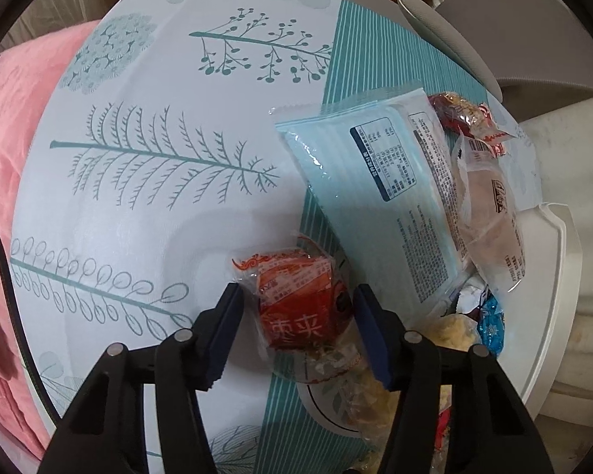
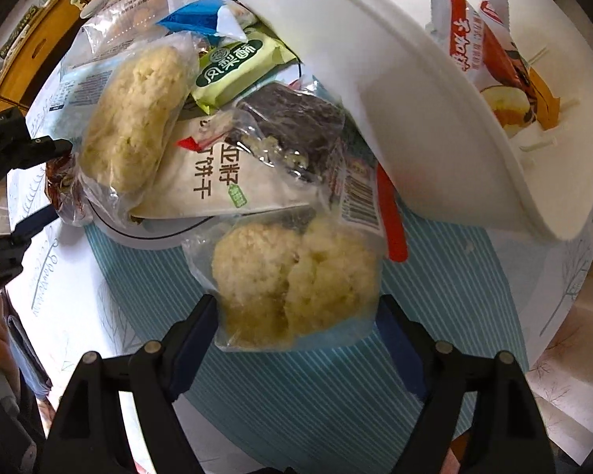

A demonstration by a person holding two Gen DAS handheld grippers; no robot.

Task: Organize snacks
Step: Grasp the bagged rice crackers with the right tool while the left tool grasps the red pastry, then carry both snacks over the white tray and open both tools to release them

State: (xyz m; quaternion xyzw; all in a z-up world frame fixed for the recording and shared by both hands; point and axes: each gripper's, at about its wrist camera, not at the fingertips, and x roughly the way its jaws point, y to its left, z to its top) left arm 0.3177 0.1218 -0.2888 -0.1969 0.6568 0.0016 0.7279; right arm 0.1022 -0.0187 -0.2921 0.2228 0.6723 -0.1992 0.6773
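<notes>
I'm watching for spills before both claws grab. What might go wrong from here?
1. The left claw straddles the red packet, which overlaps other snacks; lifting may drag them.
2. The right claw brackets a clear bag of crumbly cakes; a squeeze could crush them.
3. Its loose film may slip.

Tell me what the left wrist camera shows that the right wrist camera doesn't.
Only the left wrist view shows the left gripper straddling a red snack packet, and a pink cloth.
Only the right wrist view shows the right gripper around a clear bag of pale crumbly pastry, a green packet, and an orange-and-white packet in the white tray.
Both show the leaf-print tablecloth and the pale blue packet.
</notes>
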